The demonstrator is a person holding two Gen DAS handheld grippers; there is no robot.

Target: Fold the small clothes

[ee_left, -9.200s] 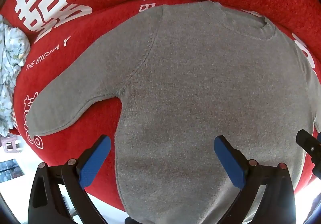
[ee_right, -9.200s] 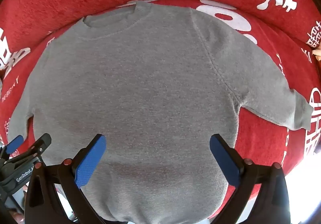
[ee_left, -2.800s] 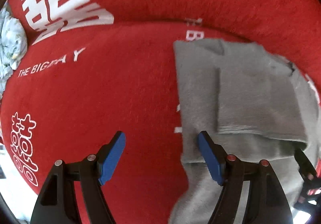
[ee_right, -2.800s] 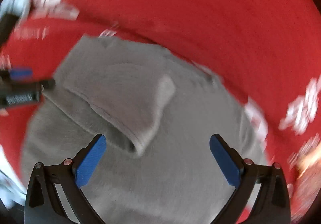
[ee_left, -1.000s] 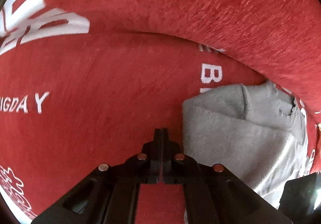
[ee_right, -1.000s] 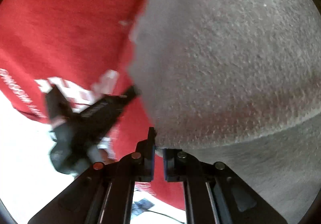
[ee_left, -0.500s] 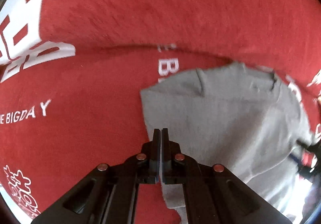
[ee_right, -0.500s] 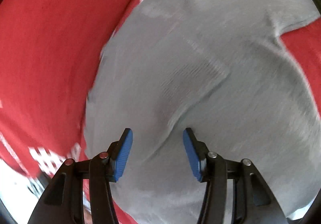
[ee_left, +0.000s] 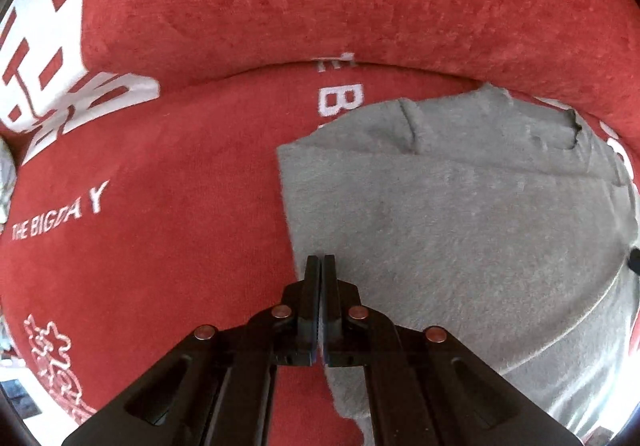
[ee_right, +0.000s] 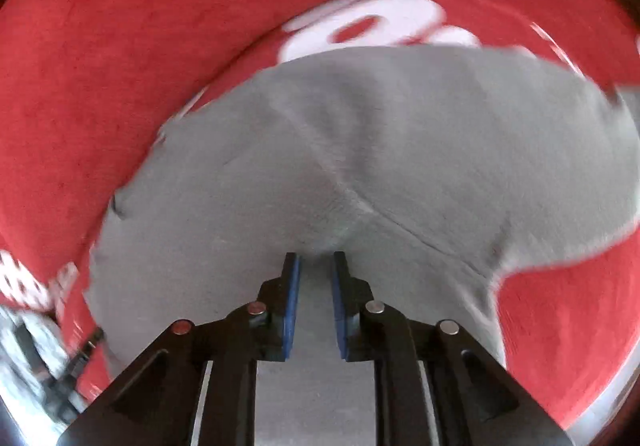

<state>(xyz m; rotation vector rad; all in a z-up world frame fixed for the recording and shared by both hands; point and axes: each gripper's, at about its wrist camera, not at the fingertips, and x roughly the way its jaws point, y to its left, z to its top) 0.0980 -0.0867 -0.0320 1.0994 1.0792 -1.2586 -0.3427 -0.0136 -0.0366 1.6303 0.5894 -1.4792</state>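
With the grey sweater lying partly folded on the red printed blanket, we read this as the middle of the fold — a flap of knit is turned in along the far edge near the neckline, yet one sleeve lies spread to the side in the right wrist view. Our left gripper hangs just over the sweater's near left edge with its jaws pressed together; we see no cloth pinched between them. Our right gripper sits above the sweater's middle, by a diagonal seam, its jaws closing to a narrow gap — grey knit shows between the blue pads, though whether they already press on it we cannot tell. We judge that the next move calls for a firm pinch on that sleeve or side and a carry across the body, keeping the layers beneath flat. Beyond the blanket's edge the right wrist view is too blurred to read.
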